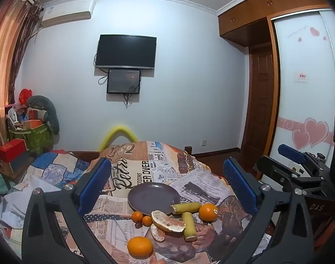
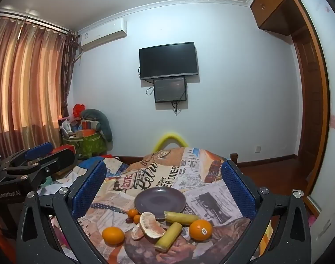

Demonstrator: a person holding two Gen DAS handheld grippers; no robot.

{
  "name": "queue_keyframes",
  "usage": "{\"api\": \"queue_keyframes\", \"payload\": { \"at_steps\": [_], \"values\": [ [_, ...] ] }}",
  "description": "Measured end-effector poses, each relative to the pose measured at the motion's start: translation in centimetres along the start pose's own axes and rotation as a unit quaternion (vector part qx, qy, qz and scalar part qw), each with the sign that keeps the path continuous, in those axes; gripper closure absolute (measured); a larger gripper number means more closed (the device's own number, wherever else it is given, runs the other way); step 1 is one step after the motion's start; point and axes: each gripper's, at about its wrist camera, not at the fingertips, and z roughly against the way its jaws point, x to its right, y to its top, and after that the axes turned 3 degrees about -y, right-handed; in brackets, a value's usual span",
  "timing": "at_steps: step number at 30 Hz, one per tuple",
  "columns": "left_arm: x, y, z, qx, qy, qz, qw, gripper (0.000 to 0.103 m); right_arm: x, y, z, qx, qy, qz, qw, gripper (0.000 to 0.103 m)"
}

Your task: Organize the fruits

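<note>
blue ribbed pads on both grippers, black frames. left gripper (image 1: 166,183) held level above the table, aimed at the far wall, fingers spread wide, nothing between them. right gripper (image 2: 164,187) same pose, spread wide too, holding nothing; both hang side by side, near each other.

newspaper-print cloth covers the table (image 1: 132,167). on it, counted:
- 1 round dark purple plate (image 1: 153,194), nothing lying fully on it
- 2 large oranges: one with a sticker (image 1: 208,212), one plain (image 1: 140,246)
- 2 small mandarins (image 1: 137,217), touching each other, just left of the plate's near rim
- 2 peeled pomelo segments (image 1: 167,221), one overlapping the other
- 2 yellow-green sugarcane pieces (image 1: 186,207): one leaning on the plate's near rim, the other pointing toward the camera beside the pomelo
- 1 small dark red fruit (image 2: 128,220), next to the mandarins; can't tell what kind

the fruit cluster sits below and between the left gripper's fingers, near side of the plate. sticker orange nearer the right finger, plain orange nearest the camera, left of centre. right wrist view: same cluster centred between its fingers, plate behind it.

black tv (image 1: 126,51) on the far wall.
</note>
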Motion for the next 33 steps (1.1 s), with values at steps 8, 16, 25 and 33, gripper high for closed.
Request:
{"api": "queue_keyframes", "payload": {
  "at_steps": [8,16,25,33],
  "values": [
    [-0.15,0.21,0.10,-0.006,-0.005,0.005,1.0000,0.000,-0.01,-0.07,0.03,0.001,-0.003,0.000,1.000,0.000],
    [-0.43,0.43,0.36,-0.005,-0.003,0.004,1.0000,0.000,-0.42,-0.39,0.25,0.003,-0.009,-0.004,1.000,0.000],
    [-0.32,0.11,0.01,-0.007,-0.001,0.003,1.0000,0.000,-0.12,-0.25,-0.03,0.002,-0.005,-0.003,1.000,0.000],
    [-0.33,0.04,0.02,-0.007,0.000,0.001,1.0000,0.000,-0.18,-0.30,0.06,0.002,-0.004,-0.005,1.000,0.000]
  ]
}}
